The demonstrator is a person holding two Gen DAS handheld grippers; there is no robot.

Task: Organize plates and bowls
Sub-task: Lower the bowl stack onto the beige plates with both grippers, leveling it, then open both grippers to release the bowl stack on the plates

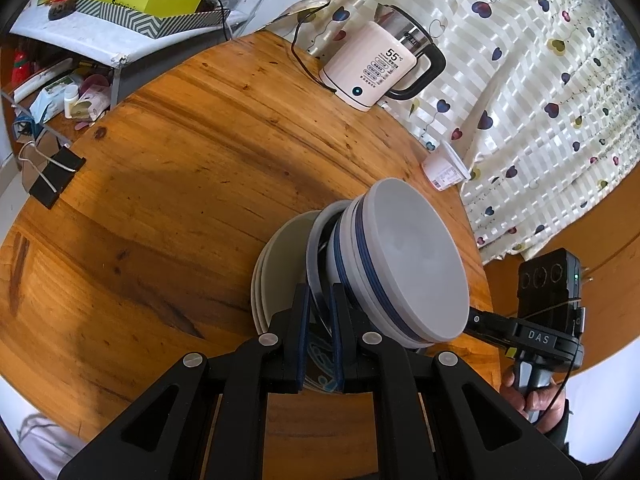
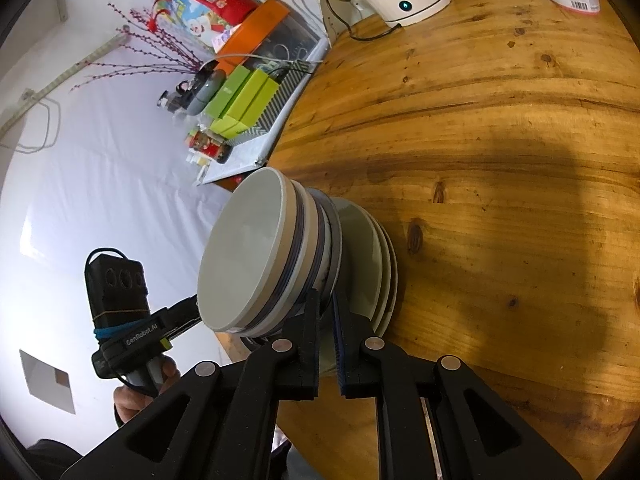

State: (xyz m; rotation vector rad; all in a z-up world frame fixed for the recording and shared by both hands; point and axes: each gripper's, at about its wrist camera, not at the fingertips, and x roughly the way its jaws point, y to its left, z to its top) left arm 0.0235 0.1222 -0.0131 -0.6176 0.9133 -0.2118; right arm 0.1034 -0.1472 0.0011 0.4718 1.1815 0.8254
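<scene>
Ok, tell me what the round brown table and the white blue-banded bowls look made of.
Round brown table: wood, apparently varnished; grain, knots and a soft sheen show. White blue-banded bowls: probably glazed ceramic, possibly melamine; smooth, opaque, faintly glossy surfaces.

Right tongs [image 2: 327,312] clamped on bowl rim [image 2: 334,220], stacked bowls [image 2: 244,252] over plates [image 2: 376,264], wooden table [image 2: 500,160]

Two white bowls [image 1: 404,264] with blue bands around their rims sit nested, mouths up, inside a third, patterned bowl [image 1: 318,276] whose rim shows just below them. This pile rests on a stack of plain white plates [image 1: 276,268], seemingly three, lying flat on the wooden table [image 1: 180,184] near its edge.
</scene>
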